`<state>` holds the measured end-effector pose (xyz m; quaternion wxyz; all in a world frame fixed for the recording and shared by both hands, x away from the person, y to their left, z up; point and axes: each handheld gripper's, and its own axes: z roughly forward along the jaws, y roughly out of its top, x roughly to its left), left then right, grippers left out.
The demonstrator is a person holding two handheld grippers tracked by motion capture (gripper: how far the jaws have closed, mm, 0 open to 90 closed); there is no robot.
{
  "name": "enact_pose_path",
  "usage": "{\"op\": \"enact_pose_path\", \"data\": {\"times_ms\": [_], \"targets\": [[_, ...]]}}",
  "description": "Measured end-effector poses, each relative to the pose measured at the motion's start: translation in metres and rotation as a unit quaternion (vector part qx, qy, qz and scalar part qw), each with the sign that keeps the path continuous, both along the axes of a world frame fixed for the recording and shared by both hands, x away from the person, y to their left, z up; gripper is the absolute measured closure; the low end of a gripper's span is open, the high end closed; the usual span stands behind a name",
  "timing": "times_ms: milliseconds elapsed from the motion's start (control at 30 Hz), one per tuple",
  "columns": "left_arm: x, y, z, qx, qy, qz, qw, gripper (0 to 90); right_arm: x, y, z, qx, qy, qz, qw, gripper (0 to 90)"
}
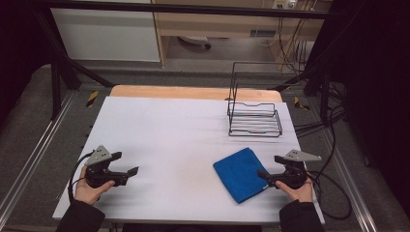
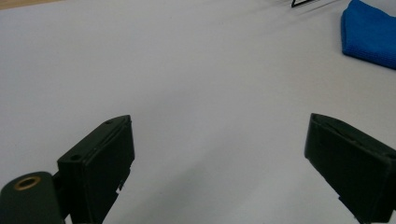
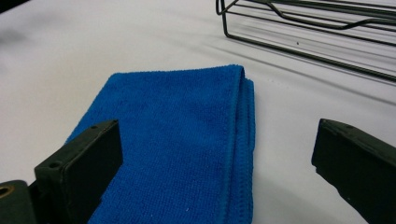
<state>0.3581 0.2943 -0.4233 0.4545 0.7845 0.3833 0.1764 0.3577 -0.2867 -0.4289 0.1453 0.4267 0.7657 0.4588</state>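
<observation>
Blue cloth point(image 3: 177, 140): folded, lying flat at the desk's point(image 1: 164, 135) right front, just ahead of our right gripper point(image 3: 215, 163).
Wire rack point(image 1: 255, 118): behind the cloth; a lifted corner could snag on it.
Right fingers point(image 3: 84, 172): spread, astride the folded edge; we risk pinching one layer only.
Left gripper point(image 2: 219, 158): fingers spread over bare desk, well apart from the cloth.

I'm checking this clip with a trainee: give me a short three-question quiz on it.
1. True or false: the right tool is shut on the cloth.
2. What stands beyond the cloth: A a wire rack, B a bowl, C a box?
3. Fill in: the left tool hangs over bare ____.

Key: 1 false, its jaws stand open with the cloth's end between them; 2 A; 3 table.
</observation>
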Motion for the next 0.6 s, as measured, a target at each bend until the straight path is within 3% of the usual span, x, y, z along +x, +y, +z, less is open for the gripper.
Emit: {"op": "enact_pose_path", "data": {"times_ms": [300, 600], "targets": [[0.0, -0.002, -0.003, 0.003, 0.005, -0.005, 1.0, 8.1, 0.0, 0.005, 0.0, 0.001, 0.003, -0.003, 1.0, 2.8], [0.0, -0.002, -0.006, 0.011, 0.009, -0.005, 0.9999, 8.1, 0.0, 0.021, 0.002, -0.002, 0.005, 0.01, 0.9999, 2.7]]}}
